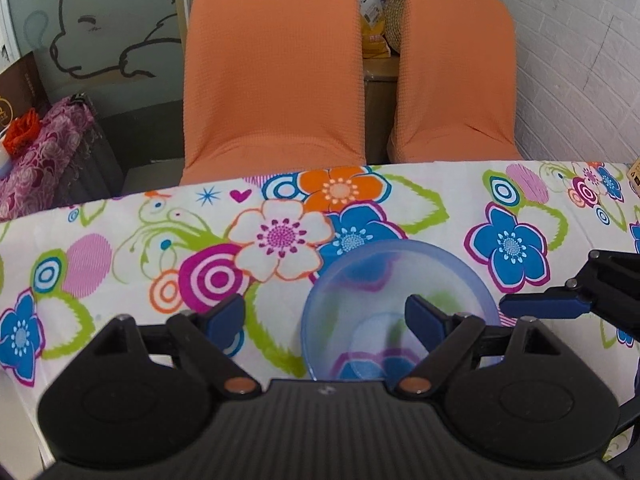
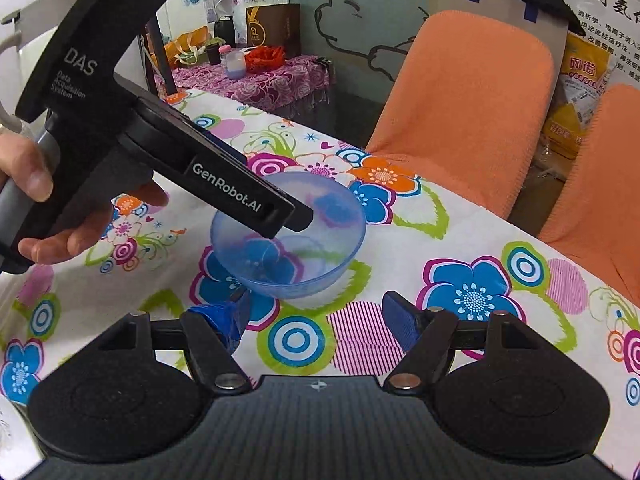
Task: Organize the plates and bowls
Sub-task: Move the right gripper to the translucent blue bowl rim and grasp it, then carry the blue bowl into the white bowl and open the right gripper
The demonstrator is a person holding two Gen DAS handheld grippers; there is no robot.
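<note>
A clear blue plastic bowl (image 1: 396,300) stands upright on the flowered tablecloth (image 1: 120,248); it also shows in the right wrist view (image 2: 296,248). My left gripper (image 1: 324,320) is open above the bowl's left rim, its right finger over the inside of the bowl and its left finger outside it. In the right wrist view the left gripper's black body (image 2: 224,188) reaches over the bowl. My right gripper (image 2: 316,324) is open and empty, just in front of the bowl. Its blue finger (image 1: 540,306) shows right of the bowl in the left wrist view.
Two orange-covered chairs (image 1: 276,80) (image 1: 456,76) stand behind the table's far edge. A side table with a purple cloth (image 2: 256,84) holds bags and small items at the far left. A white brick wall (image 1: 580,60) is at the right.
</note>
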